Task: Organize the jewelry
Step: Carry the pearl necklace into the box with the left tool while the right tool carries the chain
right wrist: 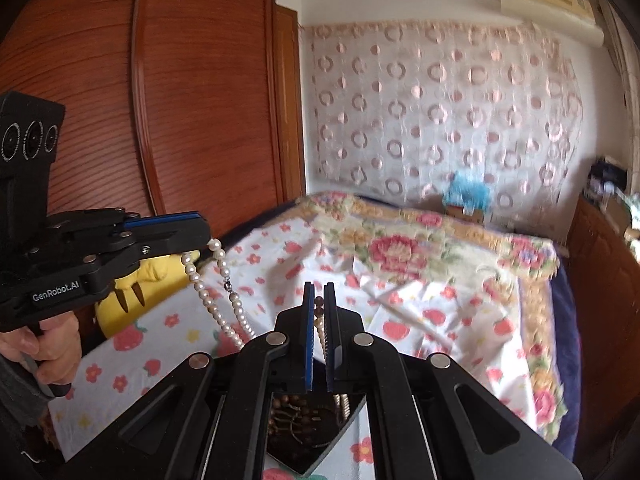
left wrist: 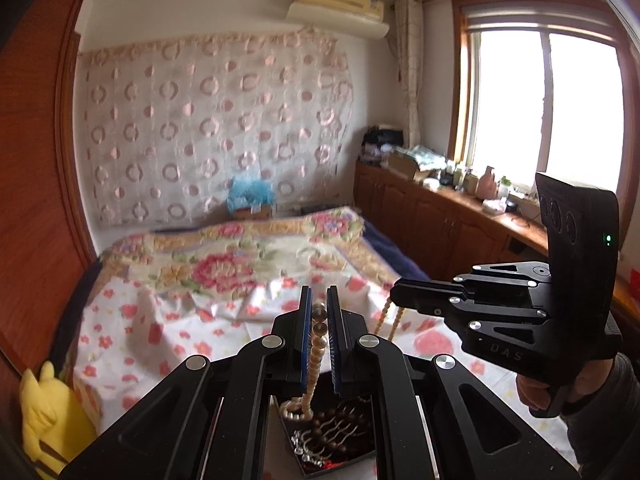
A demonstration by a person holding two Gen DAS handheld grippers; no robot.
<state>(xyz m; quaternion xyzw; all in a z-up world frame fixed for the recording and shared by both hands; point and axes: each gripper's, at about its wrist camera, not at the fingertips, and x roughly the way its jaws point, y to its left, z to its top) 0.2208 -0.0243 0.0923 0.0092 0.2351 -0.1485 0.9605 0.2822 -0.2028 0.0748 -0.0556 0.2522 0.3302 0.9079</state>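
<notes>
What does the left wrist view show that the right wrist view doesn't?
Only the left wrist view shows the window, the wooden counter cluttered with bottles, and silver pieces in the jewelry box. Only the right wrist view shows the wardrobe doors broadly and the pearl necklace hanging in two strands, clasp visible, from the left tongs. Both share the floral bed, the yellow plush toy, the patterned wall curtain, and the necklace stretched between the left tongs and right tongs, both clamped on it.
</notes>
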